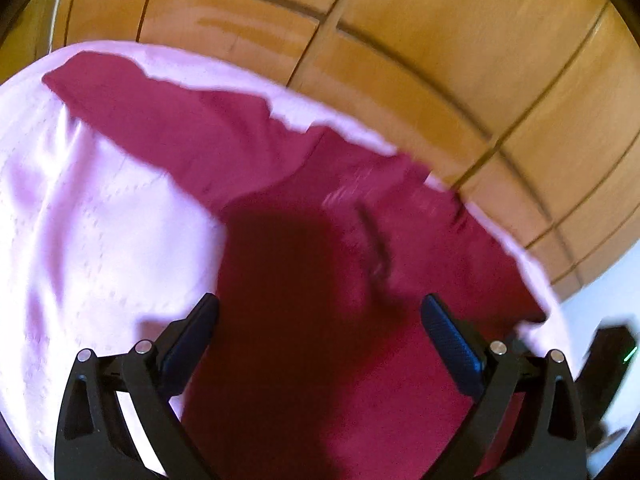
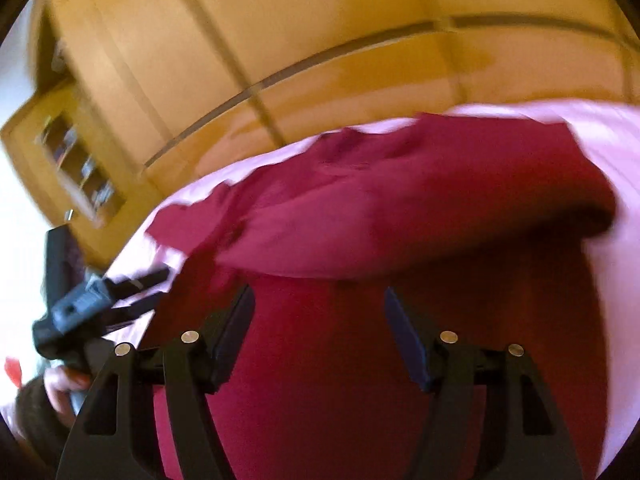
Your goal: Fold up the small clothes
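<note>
A wooden wardrobe (image 1: 400,40) fills the far background from ten to two o'clock in both wrist views. In front of it lies a bed covered with a pale pink sheet (image 1: 88,220), and spread across that sheet is a crimson garment (image 1: 280,280), reaching from ten o'clock to four o'clock in the left view. In the right view one part of it is doubled over the rest, making a rounded fold at about one o'clock.

The cloth looks thin, light and limp; it should sag and drag when lifted, so a hem or corner looks the best place to pinch it, not the flat middle.

The left gripper (image 1: 320,312) hangs over the garment with its jaws wide apart and nothing between them. The right gripper (image 2: 320,304) is likewise spread, empty, above the red fabric. A hand (image 2: 60,384) grasps the left tool at eight o'clock in the right view.
</note>
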`<state>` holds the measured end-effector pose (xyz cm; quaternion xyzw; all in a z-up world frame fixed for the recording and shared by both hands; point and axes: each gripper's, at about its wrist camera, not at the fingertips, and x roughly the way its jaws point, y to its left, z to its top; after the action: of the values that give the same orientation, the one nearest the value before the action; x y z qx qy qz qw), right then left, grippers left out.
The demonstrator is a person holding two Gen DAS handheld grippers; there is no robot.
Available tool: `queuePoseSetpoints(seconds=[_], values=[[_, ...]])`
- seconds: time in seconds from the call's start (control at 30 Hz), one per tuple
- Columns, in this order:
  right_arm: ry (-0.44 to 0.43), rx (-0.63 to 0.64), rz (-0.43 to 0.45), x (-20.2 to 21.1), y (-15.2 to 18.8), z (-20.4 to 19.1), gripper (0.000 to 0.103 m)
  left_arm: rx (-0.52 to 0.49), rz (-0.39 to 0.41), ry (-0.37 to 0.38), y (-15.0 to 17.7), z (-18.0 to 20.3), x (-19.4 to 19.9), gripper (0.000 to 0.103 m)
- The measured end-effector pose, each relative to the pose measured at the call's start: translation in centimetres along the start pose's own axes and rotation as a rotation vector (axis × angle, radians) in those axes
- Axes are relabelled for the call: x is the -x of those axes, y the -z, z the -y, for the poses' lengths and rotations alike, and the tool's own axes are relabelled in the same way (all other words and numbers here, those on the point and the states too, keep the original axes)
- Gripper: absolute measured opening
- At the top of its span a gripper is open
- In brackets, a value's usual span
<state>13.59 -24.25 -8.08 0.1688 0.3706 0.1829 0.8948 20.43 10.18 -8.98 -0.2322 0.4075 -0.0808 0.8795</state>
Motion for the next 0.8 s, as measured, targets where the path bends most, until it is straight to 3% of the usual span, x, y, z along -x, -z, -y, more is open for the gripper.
queuePoseSetpoints(seconds=[0.1, 0.2, 0.27, 0.33, 0.4, 0.47, 0.57, 0.6, 0.67, 0.73, 0.8], values=[[0.004, -0.167, 0.051, 1.6, -0.4, 4.3, 0.066, -0.021, -0.013, 0.039, -1.5, 2.1, -1.0, 0.081], [-0.014, -0.3, 0.11, 2.6, -1.1, 7.4, 0.066, -0.095, -0.062, 0.027, -2.0, 4.3, -3.7, 0.079], [-0.028, -0.365, 0.147, 3.3, -1.6, 9.1, 0.066, -0.092, -0.107, 0.031, -2.0, 4.9, -5.4, 0.074], [-0.058, -0.431, 0.176, 3.6, -2.1, 10.6, 0.066, -0.066, -0.136, 0.056, -2.1, 5.2, -6.7, 0.06], [-0.113, -0.528, 0.198, 3.5, -2.3, 12.4, 0.066, -0.037, -0.164, 0.064, -1.9, 5.1, -8.0, 0.028], [-0.155, -0.636, 0.217, 3.0, -2.4, 14.1, 0.066, -0.011, -0.198, 0.066, -1.7, 4.9, -9.0, 0.009], [-0.173, -0.74, 0.228, 2.2, -2.5, 15.7, 0.063, -0.021, -0.149, 0.072, -2.1, 4.9, -8.3, 0.007], [-0.159, -0.746, 0.236, 2.3, -2.8, 16.0, 0.04, -0.03, -0.113, 0.069, -2.6, 5.1, -7.7, 0.007], [-0.036, -0.69, 0.279, 3.7, -4.0, 16.0, 0.017, -0.034, -0.044, 0.059, -3.8, 5.1, -6.3, 0.006], [-0.02, -0.66, 0.317, 4.7, -4.5, 15.9, 0.014, -0.033, -0.025, 0.086, -4.7, 5.1, -5.8, 0.006], [0.027, -0.606, 0.303, 4.6, -4.7, 14.8, 0.014, -0.122, -0.023, 0.021, -4.4, 5.9, -6.3, 0.006]])
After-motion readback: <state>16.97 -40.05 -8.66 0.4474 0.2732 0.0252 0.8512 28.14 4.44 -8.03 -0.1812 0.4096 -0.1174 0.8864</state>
